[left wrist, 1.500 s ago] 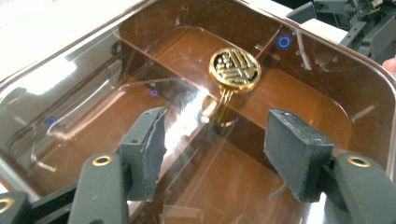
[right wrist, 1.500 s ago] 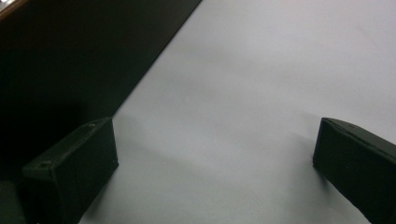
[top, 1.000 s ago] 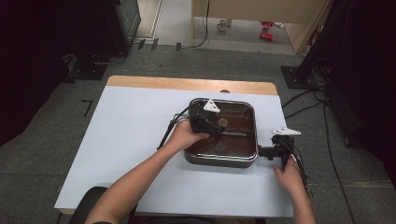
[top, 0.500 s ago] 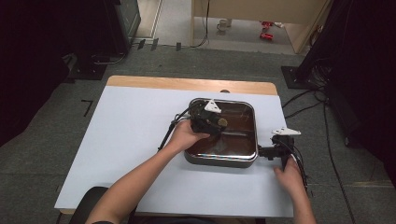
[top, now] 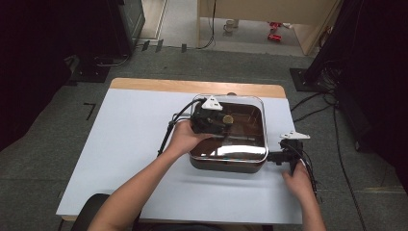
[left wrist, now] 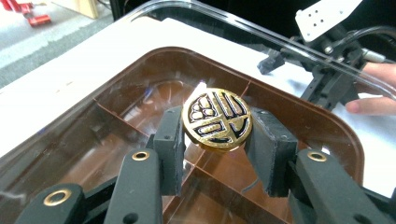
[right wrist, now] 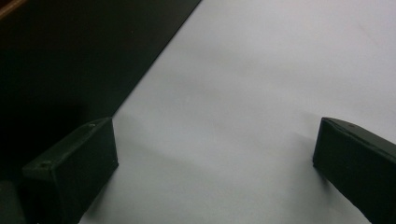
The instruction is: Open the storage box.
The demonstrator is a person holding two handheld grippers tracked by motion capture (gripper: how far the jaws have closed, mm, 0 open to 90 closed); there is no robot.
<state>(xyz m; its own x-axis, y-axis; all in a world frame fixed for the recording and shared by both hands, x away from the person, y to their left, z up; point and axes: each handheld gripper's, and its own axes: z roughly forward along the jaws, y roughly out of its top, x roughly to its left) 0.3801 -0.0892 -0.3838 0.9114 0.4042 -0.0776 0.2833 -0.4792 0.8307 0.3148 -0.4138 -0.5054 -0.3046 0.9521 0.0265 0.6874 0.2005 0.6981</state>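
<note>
White desk [top: 130,144] with wooden far edge stands on grey carpet; cables at 12 o'clock. Left gripper [left wrist: 217,135], clamped on the gold lid knob [left wrist: 217,120], has raised the clear lid [top: 250,103] off the brown compartment tray [top: 231,161]. Right gripper [top: 272,156]: jaws apart, at 3 o'clock of the tray.

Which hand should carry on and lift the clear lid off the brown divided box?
Left. The left gripper is shut on the round gold knob of the clear lid over the brown divided box. The right gripper is open over the white tabletop, beside the box.
</note>
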